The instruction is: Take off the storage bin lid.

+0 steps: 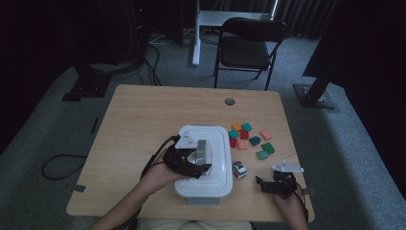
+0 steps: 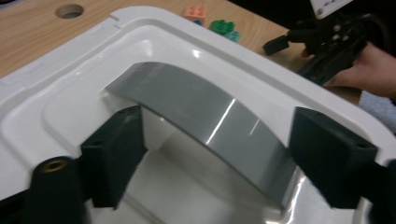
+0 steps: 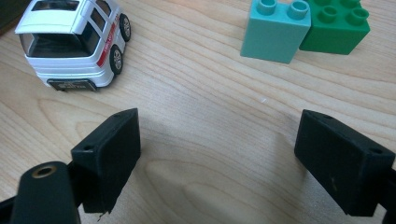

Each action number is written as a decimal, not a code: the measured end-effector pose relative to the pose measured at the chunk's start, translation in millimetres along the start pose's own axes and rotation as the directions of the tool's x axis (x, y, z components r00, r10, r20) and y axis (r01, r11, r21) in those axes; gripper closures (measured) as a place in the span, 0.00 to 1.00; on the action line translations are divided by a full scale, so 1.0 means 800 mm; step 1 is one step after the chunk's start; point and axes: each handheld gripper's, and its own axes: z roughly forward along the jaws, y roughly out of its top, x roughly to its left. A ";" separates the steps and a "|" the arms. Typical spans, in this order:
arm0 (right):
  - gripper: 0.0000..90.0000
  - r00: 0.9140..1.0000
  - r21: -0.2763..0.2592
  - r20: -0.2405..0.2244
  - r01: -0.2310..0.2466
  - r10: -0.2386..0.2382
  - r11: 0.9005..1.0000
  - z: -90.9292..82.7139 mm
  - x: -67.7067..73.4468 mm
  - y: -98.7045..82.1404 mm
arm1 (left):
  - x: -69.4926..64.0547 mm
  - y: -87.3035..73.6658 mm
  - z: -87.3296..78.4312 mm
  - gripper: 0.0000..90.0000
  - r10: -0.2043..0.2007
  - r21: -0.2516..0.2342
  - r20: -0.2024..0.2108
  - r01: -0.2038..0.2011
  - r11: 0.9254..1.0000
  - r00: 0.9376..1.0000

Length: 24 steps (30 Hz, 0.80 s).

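Wooden table (image 1: 143, 124), left tongs (image 2: 212, 158) straddling grey handle (image 2: 201, 116), toy car (image 3: 74, 39).

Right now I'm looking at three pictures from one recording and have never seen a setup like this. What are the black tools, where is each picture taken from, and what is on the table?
A person holds a two-jaw gripper in each hand; there is no robot arm. The high view looks down on a wooden table. The other two pictures come from cameras riding on the grippers, looking along their black jaws.

The left gripper hangs open over a white box lid, its jaws either side of the lid's grey handle, not yet closed on it. The right gripper is open and empty above bare wood.

Beside the box stands a small white toy car. Farther back lies a loose cluster of coloured building bricks; the right gripper view shows a teal brick touching a green brick.
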 end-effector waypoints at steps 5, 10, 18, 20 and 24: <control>0.16 1.000 0.000 0.001 0.000 0.000 1.000 0.000 0.000 0.000 | 0.002 -0.001 0.009 0.28 -0.033 0.020 0.040 0.032 0.999 0.999; 0.16 1.000 -0.001 0.001 0.000 0.000 1.000 0.000 0.000 0.000 | 0.003 -0.001 0.012 0.39 -0.069 0.001 0.060 0.069 0.998 0.996; 0.16 1.000 -0.001 0.001 -0.001 0.001 1.000 0.000 0.000 0.000 | 0.004 -0.002 0.010 0.47 -0.098 -0.017 0.073 0.100 0.995 0.992; 0.16 1.000 -0.001 0.001 0.000 0.000 1.000 0.000 0.000 0.000 | 0.005 -0.002 0.006 0.48 -0.095 -0.024 0.074 0.097 0.995 0.993; 0.16 1.000 0.000 0.001 -0.001 0.001 1.000 0.000 0.000 0.000 | 0.006 0.000 -0.003 0.53 -0.092 -0.045 0.080 0.096 0.994 0.993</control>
